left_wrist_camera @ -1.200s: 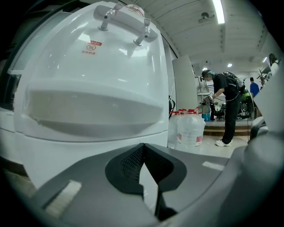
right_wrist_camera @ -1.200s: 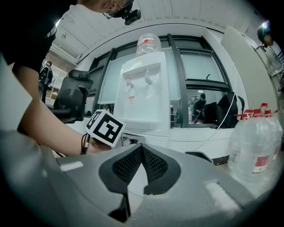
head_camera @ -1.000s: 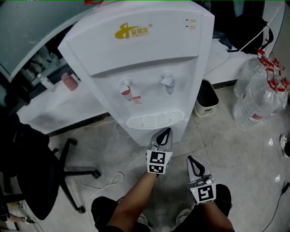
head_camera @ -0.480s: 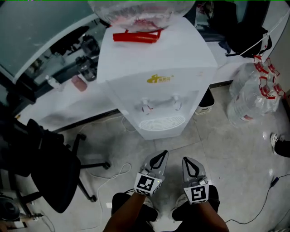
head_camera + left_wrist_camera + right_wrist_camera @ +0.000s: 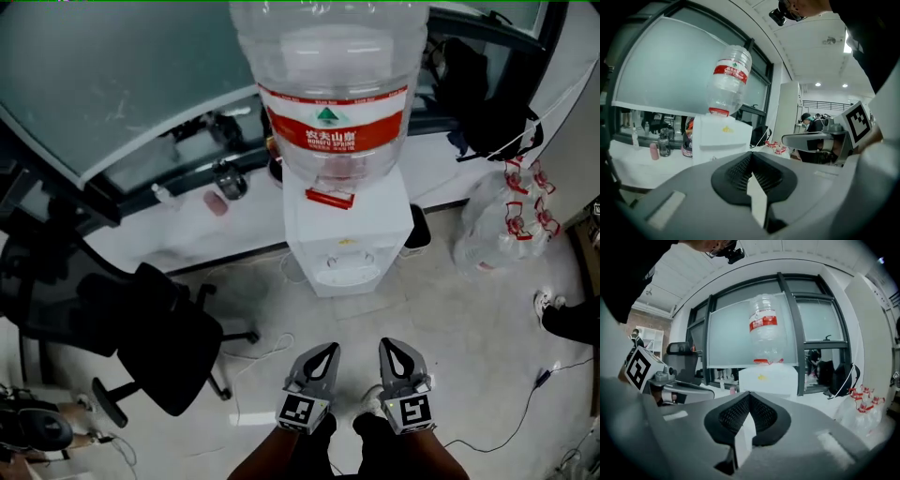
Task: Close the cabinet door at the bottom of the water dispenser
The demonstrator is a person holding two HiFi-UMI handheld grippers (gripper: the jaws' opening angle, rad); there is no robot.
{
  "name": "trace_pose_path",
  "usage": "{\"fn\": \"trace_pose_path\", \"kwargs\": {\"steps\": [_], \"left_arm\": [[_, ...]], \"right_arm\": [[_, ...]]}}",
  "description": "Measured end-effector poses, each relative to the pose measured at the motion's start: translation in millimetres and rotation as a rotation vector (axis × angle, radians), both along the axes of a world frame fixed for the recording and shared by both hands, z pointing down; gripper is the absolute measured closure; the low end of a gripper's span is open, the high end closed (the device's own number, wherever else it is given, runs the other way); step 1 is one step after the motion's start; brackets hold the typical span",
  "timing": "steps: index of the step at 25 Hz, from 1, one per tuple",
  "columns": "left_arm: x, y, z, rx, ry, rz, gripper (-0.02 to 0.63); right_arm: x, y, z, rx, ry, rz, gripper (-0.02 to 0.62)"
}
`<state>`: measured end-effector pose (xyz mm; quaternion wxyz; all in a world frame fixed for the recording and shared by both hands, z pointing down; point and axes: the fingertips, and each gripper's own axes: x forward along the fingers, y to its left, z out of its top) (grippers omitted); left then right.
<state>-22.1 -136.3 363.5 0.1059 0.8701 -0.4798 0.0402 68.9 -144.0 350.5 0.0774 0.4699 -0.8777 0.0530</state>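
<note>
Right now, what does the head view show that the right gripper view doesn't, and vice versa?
Only the head view: the white cable on the floor and the black bin beside the water dispenser. Only the right gripper view: the ceiling, the head camera, and a close look at the right tongs, shut on nothing. Both: the water dispenser, its red-labelled bottle, the bagged empty bottles and the left tongs, also shut.

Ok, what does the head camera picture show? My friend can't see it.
A white water dispenser topped by a big clear red-labelled plastic bottle stands on a pale tiled floor, seen from above. Lower down, the grey left gripper and grey right gripper point towards it, both shut, empty, not touching it. A black office chair stands at left.
</note>
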Motion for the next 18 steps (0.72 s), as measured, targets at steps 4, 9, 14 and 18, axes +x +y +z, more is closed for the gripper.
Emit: {"fn": "trace_pose_path", "kwargs": {"steps": [4, 9, 14, 18], "left_arm": [[-9.7, 24.2, -55.1, -0.02, 0.034, -0.011, 0.588], [-21.2, 29.4, -102.8, 0.016, 0.036, -0.017, 0.588], [-37.4, 24.3, -133.8, 0.095, 0.026, -0.03, 0.588], [-45.3, 22.4, -146.6, 0.122, 0.004, -0.034, 0.588]], "right_arm": [[-10.5, 20.4, -66.0, 0.046, 0.04, -0.045, 0.592], [-26.6, 29.9, -112.2, 0.083, 0.062, -0.078, 0.592], [-35.6, 33.6, -141.9, 0.118, 0.053, -0.087, 0.592], [-41.7, 29.0, -152.0, 0.14, 0.033, -0.093, 0.594]]}}
